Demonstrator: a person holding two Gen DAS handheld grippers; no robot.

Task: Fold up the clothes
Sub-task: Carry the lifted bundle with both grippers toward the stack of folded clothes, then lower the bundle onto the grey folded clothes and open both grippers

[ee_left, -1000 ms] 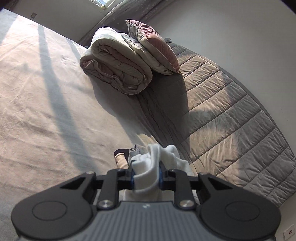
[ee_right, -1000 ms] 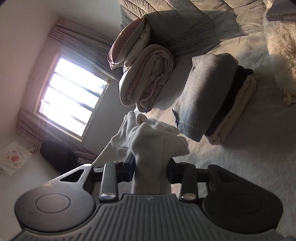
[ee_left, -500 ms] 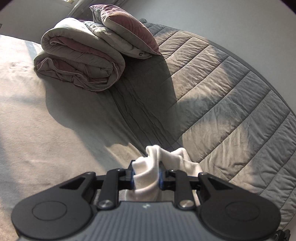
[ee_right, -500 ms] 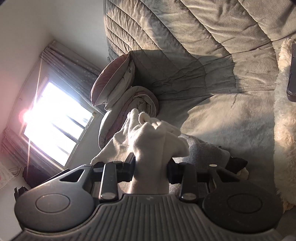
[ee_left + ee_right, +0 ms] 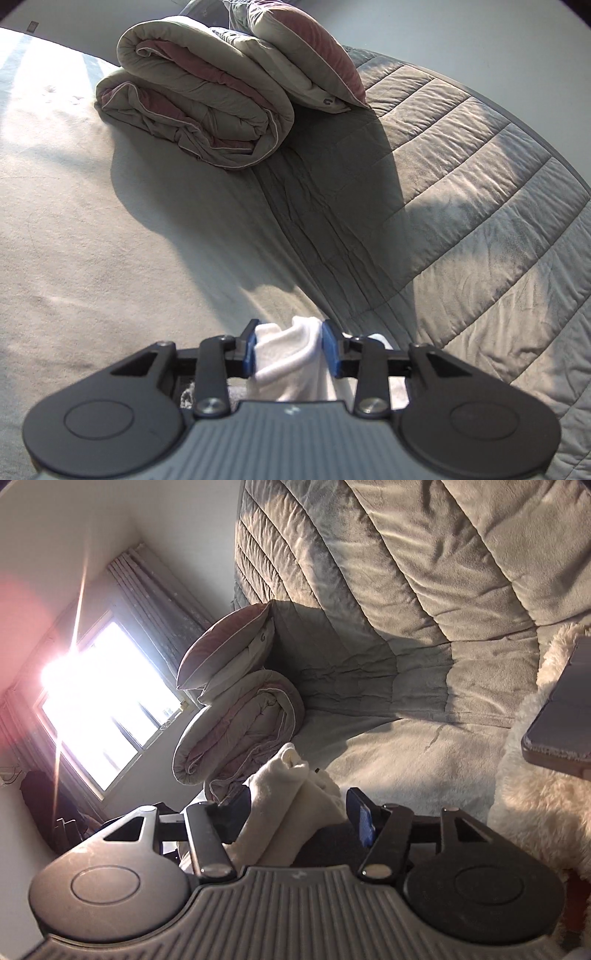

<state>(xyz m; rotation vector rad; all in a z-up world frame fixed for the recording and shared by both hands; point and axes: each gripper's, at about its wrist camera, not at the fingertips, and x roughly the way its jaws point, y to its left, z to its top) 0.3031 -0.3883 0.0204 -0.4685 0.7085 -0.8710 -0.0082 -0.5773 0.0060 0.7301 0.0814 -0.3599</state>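
Black hand-held gripper (image 5: 290, 345), blue pads, ribbed grey body, silver screws

Open bed surface (image 5: 110, 258) left, rolled duvet (image 5: 199, 110) ahead, quilted headboard (image 5: 461, 184) blocking right

**Bed layout, both wrist views**

Left wrist view: garment (image 5: 291, 354) sits low centre, between the left gripper (image 5: 290, 349) pads; jaws opening. Bed (image 5: 92, 240) spreads left and ahead of it. Headboard (image 5: 480, 192) rises right of the bed, running from near right to far centre. Duvet roll (image 5: 195, 110) lies on the bed at the far end, against the headboard. Pillow (image 5: 306, 62) rests on the roll, leaning on the headboard.

Right wrist view, rolled sideways: garment (image 5: 291, 805) between the right gripper (image 5: 299, 812) pads, nearer the left pad, clear of the right; jaws opening. Roll (image 5: 240, 731) just beyond it, pillow (image 5: 225, 653) above the roll. Window (image 5: 99, 701) at left, curtain (image 5: 155, 602) beside it. Fleece (image 5: 535, 775) at right, a flat item (image 5: 561, 716) on it.
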